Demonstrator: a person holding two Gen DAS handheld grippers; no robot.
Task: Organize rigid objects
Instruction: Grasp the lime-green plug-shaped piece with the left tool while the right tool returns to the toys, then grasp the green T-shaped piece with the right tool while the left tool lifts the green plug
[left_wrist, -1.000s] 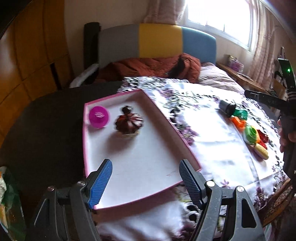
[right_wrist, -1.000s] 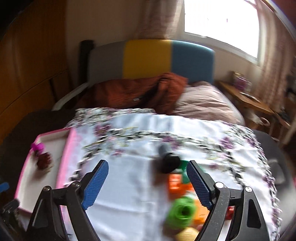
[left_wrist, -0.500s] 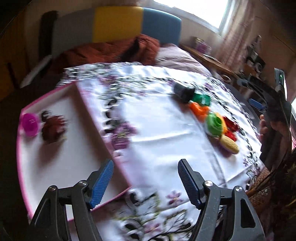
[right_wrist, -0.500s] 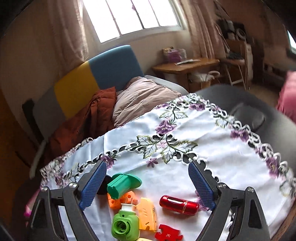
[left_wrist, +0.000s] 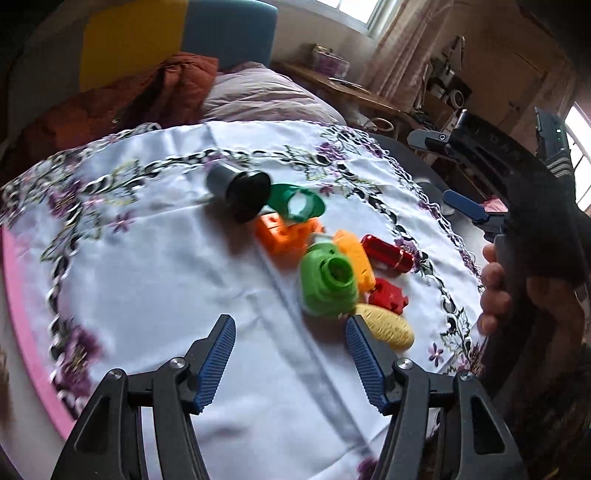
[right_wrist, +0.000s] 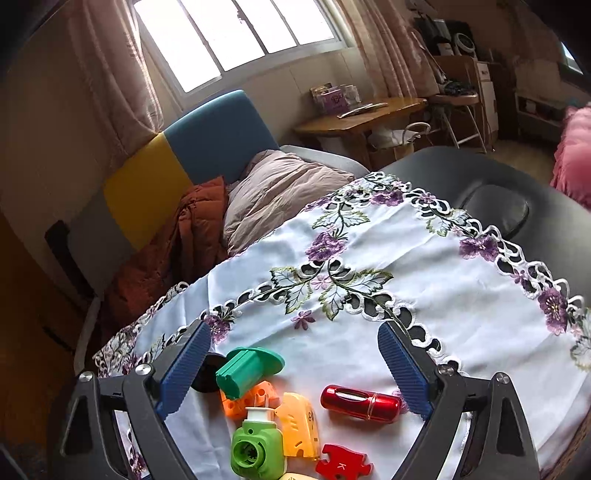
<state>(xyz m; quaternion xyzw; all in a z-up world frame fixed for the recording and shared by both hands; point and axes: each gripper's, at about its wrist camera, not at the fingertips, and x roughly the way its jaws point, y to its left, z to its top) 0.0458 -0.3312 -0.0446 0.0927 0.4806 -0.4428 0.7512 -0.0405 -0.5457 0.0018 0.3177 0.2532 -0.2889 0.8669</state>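
The red metallic cylinder (left_wrist: 387, 253) lies on its side on the white embroidered tablecloth (left_wrist: 155, 266) in the left wrist view, its long axis running from upper left down to the lower right, at the far edge of a heap of small toys. Touching or just beside it are a flat orange plastic piece (left_wrist: 356, 258), a bright green toy camera (left_wrist: 327, 282) with its lens turned up toward me, a red jigsaw piece (left_wrist: 388, 295) and a yellow plastic corn cob (left_wrist: 386, 326). Farther back lie an orange block (left_wrist: 284, 234), a dark green funnel-shaped piece (left_wrist: 295, 206) and a grey-and-black cylinder (left_wrist: 236, 190). The left gripper (left_wrist: 290, 330) hangs over bare cloth with its blue fingers (left_wrist: 218, 352) apart and empty, having just been closing a little. A pink tray rim (left_wrist: 22, 325) shows at the left edge. On the right a hand (left_wrist: 495, 291) holds the other tool.

From the right wrist view, the same red cylinder (right_wrist: 360, 402) lies nearly crosswise, just inside the right-hand finger (right_wrist: 402, 369) of the right gripper (right_wrist: 293, 363), whose fingers stand wide and grip nothing, having just been opening. The green camera (right_wrist: 256, 448), orange piece (right_wrist: 301, 424), jigsaw piece (right_wrist: 341, 463) and green funnel piece (right_wrist: 247, 367) crowd the near edge. Behind the table are a sofa with yellow and blue cushions (right_wrist: 184, 162), a rust-coloured blanket (right_wrist: 184, 243), a window (right_wrist: 236, 29) and a wooden desk (right_wrist: 362, 112).
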